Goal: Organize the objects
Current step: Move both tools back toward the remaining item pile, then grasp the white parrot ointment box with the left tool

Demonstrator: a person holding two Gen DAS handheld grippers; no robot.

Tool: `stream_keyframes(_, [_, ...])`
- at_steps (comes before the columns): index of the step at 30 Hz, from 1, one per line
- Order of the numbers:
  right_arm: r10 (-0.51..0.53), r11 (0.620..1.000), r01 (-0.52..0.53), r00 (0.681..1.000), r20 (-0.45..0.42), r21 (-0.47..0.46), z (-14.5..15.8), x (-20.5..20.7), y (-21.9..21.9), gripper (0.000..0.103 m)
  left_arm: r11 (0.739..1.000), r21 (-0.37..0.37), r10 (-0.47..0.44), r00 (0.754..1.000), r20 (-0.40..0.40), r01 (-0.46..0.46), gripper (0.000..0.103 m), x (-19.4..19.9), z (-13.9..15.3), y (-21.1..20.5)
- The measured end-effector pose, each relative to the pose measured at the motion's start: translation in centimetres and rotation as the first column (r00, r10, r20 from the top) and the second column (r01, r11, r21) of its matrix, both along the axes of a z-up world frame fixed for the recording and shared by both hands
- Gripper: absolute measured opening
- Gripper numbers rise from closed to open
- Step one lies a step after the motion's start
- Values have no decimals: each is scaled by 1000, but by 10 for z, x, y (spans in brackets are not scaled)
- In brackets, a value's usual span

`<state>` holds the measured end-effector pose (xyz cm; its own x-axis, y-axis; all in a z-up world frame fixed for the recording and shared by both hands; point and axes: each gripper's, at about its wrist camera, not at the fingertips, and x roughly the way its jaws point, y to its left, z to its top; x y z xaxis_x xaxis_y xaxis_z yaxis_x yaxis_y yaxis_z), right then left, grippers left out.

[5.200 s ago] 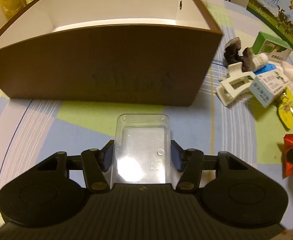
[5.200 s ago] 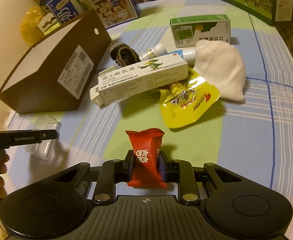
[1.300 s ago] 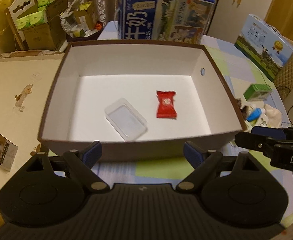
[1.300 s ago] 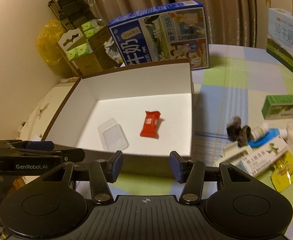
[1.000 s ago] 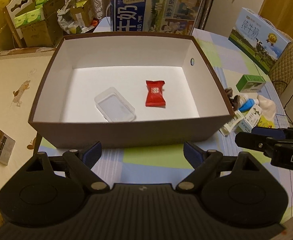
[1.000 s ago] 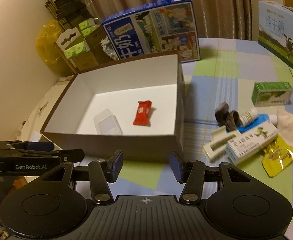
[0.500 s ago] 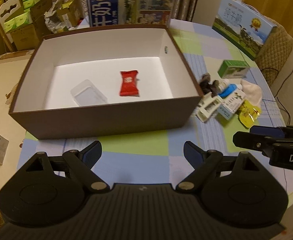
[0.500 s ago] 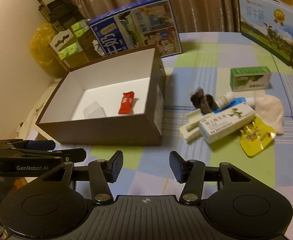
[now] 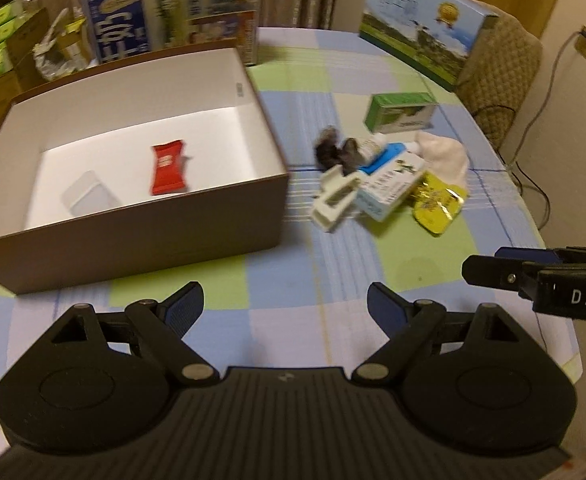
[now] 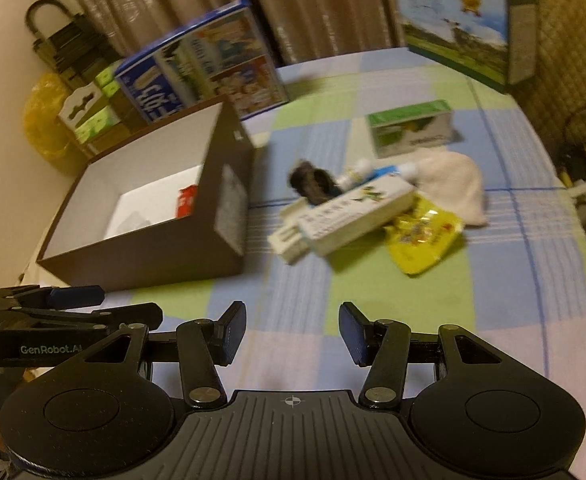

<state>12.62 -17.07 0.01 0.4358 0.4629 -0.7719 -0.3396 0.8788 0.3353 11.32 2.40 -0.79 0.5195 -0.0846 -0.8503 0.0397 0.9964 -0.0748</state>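
A brown box (image 9: 141, 232) with a white inside stands at the left of the table; in it lie a red candy wrapper (image 9: 168, 168) and a clear plastic case (image 9: 89, 198). Right of the box is a loose pile: a white medicine carton (image 10: 357, 210), a white clip (image 9: 335, 202), a yellow pouch (image 10: 423, 240), a dark hair tie (image 10: 313, 184), a white cloth (image 10: 451, 182) and a green carton (image 10: 411, 128). My left gripper (image 9: 285, 312) is open and empty above the near table. My right gripper (image 10: 289, 334) is open and empty too, short of the pile.
A large blue milk carton box (image 9: 173, 12) stands behind the brown box and another printed box (image 9: 425, 48) at the far right. The table's checked cloth (image 9: 333, 272) lies bare between the grippers and the pile. A padded chair (image 10: 573, 48) is beyond the right edge.
The clear case and the red candy, held 5 s ago, now lie in the box. Both grippers have since drawn back and swung right, so the pile sits nearer mid-view.
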Motion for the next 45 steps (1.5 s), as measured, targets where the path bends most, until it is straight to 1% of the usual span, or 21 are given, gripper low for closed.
stream_keyframes(8, [-94,996,94,995,-14,-11,-6,7,-49,49,995,-21,-100,995,-3,100,87,16,-9,-43])
stream_keyframes(16, [-169,985,168,985,-33,-25,-13,16,-90,49,984,-20,-178,984,-2,178,86,37,-17,-78])
stream_keyframes(23, [-214,977,213,976,-42,-29,-18,28,-117,49,965,28,-263,965,15,262,86,63,-24,-106])
stream_keyframes(27, [-243,970,241,969,-51,-34,-22,36,-130,49,953,49,-300,954,8,300,86,84,-34,-118])
stream_keyframes(31, [-268,963,266,961,-64,-39,-26,42,-143,49,938,83,-336,942,-18,337,85,107,-47,-127])
stream_keyframes(33, [-282,959,280,957,-72,-41,-28,46,-148,49,929,103,-355,934,-31,357,81,119,-54,-132])
stream_keyframes(35, [-293,956,291,953,-78,-39,-29,49,-153,49,922,113,-366,929,-47,369,79,131,-60,-135])
stream_keyframes(40, [-316,949,314,944,-91,-42,-33,57,-160,49,904,149,-394,916,-81,402,78,156,-75,-143])
stream_keyframes(42, [-324,946,321,941,-97,-43,-35,60,-163,49,896,169,-399,911,-102,411,73,164,-83,-145])
stream_keyframes(45, [-331,944,327,938,-108,-47,-39,65,-164,49,890,177,-406,906,-118,421,70,171,-91,-146])
